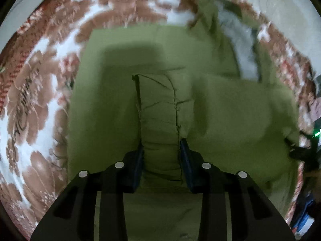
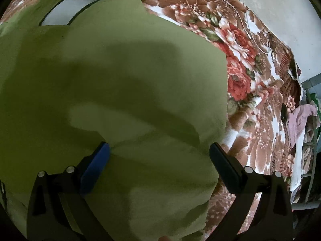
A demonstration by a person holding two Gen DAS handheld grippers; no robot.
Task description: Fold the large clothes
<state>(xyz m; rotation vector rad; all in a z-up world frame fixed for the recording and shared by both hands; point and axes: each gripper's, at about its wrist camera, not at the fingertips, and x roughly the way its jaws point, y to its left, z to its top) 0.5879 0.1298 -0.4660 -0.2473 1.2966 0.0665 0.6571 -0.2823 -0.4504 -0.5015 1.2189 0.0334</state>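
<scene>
1. On the floral blanket (image 2: pixel 246 84) lies the green garment (image 1: pixel 124 80), spread wide across it.
2. The left gripper (image 1: pixel 162 152) pinches a bunched fold of the garment between both pads.
3. The right gripper (image 2: pixel 159 150) stands wide open over the garment's edge beside the blanket, pads clear.

Home bedroom: floral blanket (image 2: pixel 250 76), clothes pile (image 2: pixel 301 124).

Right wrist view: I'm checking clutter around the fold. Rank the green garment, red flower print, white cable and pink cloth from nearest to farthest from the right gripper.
1. Green garment, between the right gripper jaws.
2. Red flower print, right of the garment.
3. Pink cloth, far right edge, and white cable, upper right: too close to call.
</scene>
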